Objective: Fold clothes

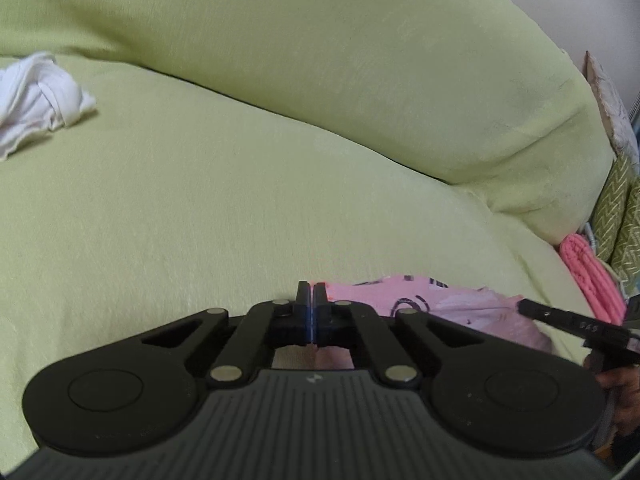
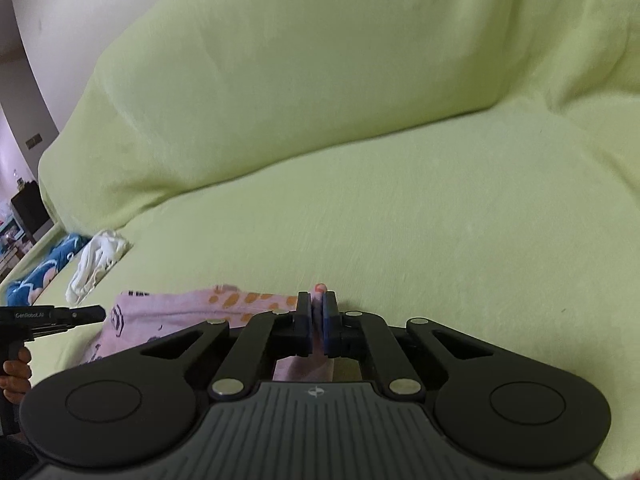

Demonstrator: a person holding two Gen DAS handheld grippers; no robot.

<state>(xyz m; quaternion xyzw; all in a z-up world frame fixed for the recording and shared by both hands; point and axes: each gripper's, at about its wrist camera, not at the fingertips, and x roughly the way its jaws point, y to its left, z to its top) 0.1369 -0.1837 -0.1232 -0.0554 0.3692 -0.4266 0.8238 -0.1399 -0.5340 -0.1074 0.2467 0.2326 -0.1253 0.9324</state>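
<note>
Left wrist view: the left tool (image 1: 311, 290) has its jaws pressed together at the left edge of the pink garment (image 1: 420, 300), which lies flat on the green sofa (image 1: 200, 200) seat. Whether cloth sits between the jaws cannot be told; pink shows just below them. The right tool (image 1: 524, 306) reaches in from the right, its tip over the garment's far side. A crumpled white cloth (image 1: 36, 96) lies well apart at the upper left. A pink knit item (image 1: 592, 276) rests at the seat's right end beside patterned cushions (image 1: 616, 216).

Right wrist view: the right tool (image 2: 318, 300) is nearly closed, its jaws pinching pink fabric at the right edge of the garment (image 2: 180, 312). The left tool (image 2: 96, 314) points at the garment's left edge. The white cloth (image 2: 96, 268) lies beyond, beside a blue cloth (image 2: 44, 272).
</note>
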